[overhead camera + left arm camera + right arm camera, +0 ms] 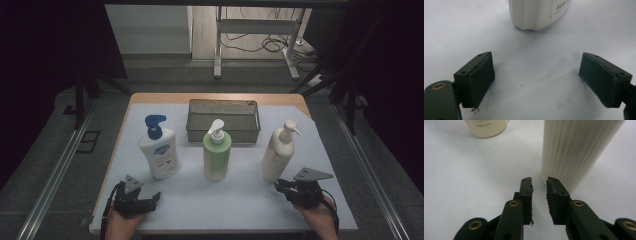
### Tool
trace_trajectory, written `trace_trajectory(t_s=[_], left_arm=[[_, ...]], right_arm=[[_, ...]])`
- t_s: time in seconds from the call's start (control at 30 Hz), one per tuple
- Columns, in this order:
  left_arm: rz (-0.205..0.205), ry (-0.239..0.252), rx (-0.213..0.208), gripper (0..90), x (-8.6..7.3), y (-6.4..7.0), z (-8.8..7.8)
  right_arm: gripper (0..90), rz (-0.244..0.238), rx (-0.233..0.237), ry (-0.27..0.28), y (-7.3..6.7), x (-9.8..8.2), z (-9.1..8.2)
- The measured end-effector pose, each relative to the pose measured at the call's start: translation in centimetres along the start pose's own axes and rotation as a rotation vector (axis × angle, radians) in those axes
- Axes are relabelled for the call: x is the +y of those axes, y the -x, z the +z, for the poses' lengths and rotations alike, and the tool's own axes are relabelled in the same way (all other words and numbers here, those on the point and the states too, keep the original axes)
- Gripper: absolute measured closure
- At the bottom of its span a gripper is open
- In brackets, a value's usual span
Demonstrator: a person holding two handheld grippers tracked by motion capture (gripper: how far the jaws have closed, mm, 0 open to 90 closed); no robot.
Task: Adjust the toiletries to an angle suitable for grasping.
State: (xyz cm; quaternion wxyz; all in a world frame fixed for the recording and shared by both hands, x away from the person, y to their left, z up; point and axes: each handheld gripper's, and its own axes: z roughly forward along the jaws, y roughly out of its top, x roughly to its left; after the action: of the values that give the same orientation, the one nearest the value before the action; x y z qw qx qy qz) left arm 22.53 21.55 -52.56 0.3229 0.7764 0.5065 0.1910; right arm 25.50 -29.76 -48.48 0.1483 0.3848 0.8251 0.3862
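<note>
Table (300,200): white top, lower centre of the high view.
Cream bottle (278,152): upright, right of centre, just beyond right gripper.
Left gripper (150,199): lower left, held low, jaws spread wide, nothing between.
Right gripper (281,186): lower right, pointing up-left toward bottle's base; jaws nearly together, narrow gap, nothing pinched.

On the bench (250,200): three pump bottles in a row, left bottle (159,150), middle bottle (216,152), right bottle (278,152). Wire basket (223,120) behind the middle one. My left hand-held gripper (150,199) before the left bottle; my right hand-held gripper (282,187) just before the right bottle.
</note>
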Motion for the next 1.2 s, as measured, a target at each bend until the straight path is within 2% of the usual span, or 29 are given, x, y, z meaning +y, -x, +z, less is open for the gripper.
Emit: trace_trajectory(t_s=[0.37,0.67,1.2], left_arm=[[0.000,0.000,0.000,12.6,0.0,0.0,0.0],[-0.001,0.000,0.000,12.7,0.0,0.0,0.0],[0.000,0.000,0.000,12.6,0.0,0.0,0.0]], right_arm=[[85.8,-0.013,0.011,-0.001,-0.7,1.3,1.7],[86.7,-0.022,-0.034,0.005,-1.1,2.1,3.1],[89.4,-0.015,-0.063,0.006,-1.0,2.0,3.2]])
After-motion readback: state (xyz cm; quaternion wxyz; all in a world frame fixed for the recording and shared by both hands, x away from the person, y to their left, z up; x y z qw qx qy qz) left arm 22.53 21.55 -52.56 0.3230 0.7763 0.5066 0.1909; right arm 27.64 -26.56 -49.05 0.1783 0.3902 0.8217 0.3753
